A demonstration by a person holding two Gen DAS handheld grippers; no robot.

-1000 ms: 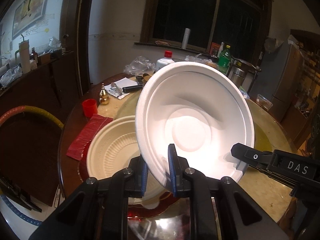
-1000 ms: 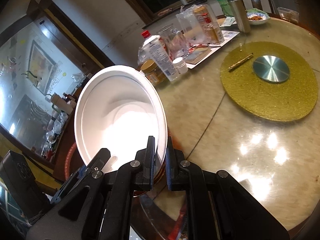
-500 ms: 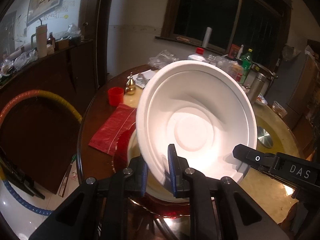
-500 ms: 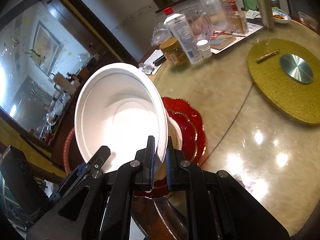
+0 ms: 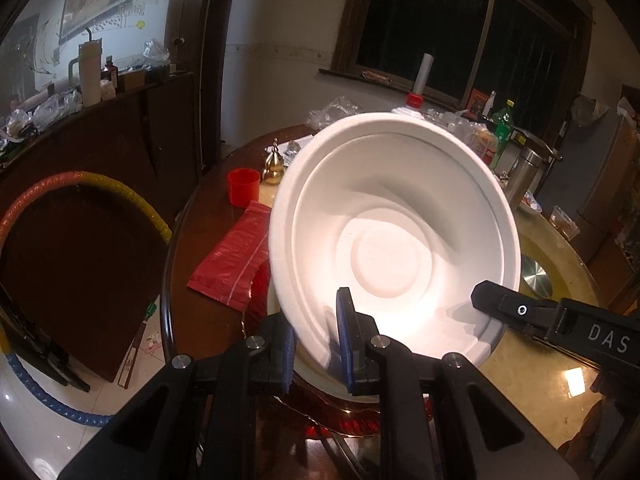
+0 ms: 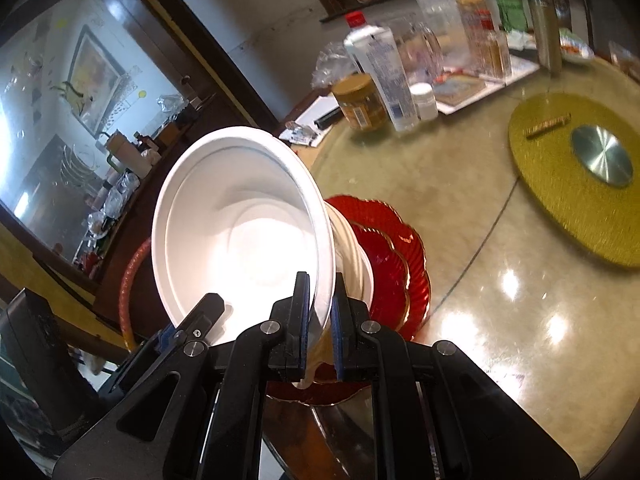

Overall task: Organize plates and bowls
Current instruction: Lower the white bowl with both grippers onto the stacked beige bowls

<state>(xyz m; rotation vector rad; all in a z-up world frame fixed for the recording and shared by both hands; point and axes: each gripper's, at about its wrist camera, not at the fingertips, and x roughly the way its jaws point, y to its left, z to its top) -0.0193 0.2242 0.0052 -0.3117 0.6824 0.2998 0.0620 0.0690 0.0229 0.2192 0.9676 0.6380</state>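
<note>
A white bowl (image 5: 392, 224) is held tilted above the table by both grippers. My left gripper (image 5: 316, 344) is shut on its near rim. My right gripper (image 6: 320, 324) is shut on the opposite rim, and its finger shows in the left wrist view (image 5: 496, 300). The bowl also shows in the right wrist view (image 6: 240, 220). Below it a cream bowl (image 6: 352, 256) sits on stacked red plates (image 6: 396, 256) with gold edges. The white bowl hides most of the cream bowl.
A red cup (image 5: 243, 186), a gold bell (image 5: 274, 164) and a red bag (image 5: 236, 256) lie left of the stack. Bottles and jars (image 6: 384, 80) crowd the far table. A gold turntable mat (image 6: 580, 176) lies to the right. The table edge (image 5: 170, 280) is near left.
Both grippers have carried the white bowl toward the red plates and the cream bowl, and it now hangs lower over them. Both grips are unchanged.
</note>
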